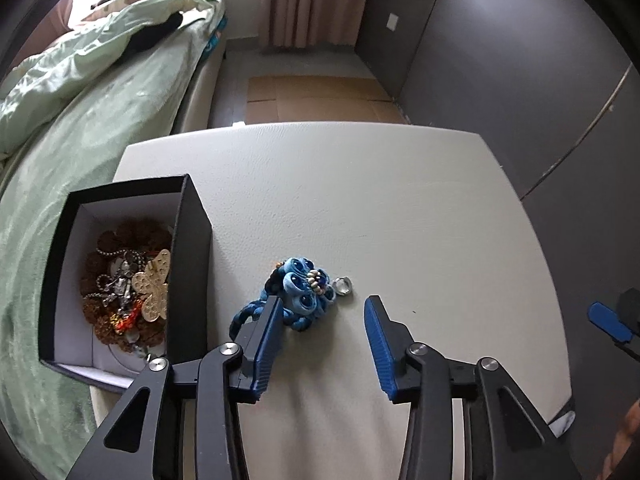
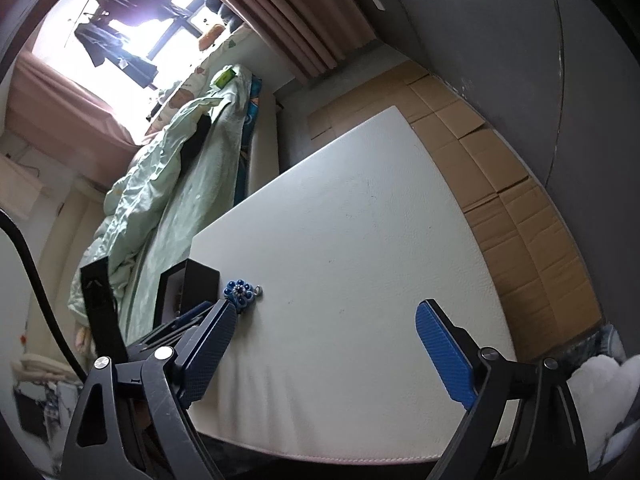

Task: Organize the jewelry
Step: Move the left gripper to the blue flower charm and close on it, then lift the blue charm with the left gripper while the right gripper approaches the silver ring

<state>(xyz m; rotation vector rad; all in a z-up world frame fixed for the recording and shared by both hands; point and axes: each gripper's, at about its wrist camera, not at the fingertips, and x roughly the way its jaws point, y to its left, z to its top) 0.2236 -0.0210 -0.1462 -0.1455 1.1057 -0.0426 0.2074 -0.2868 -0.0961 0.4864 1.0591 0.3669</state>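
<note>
Left gripper (image 1: 322,312) fingers apart, straddling blue flower piece (image 1: 302,292) on bench (image 1: 360,200) beside black box (image 1: 192,240) — small ring (image 1: 343,285) touching, may drag. Right gripper (image 2: 326,320) apart, idle.

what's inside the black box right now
The black box holds a heap: brown bead bracelets, a gold butterfly piece, silver chains. Whatever lies beneath the heap is covered.

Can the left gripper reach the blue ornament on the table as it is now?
Probably yes. The left gripper is open just before the blue ornament, with bare table around; only the black box stands close beside it.
</note>
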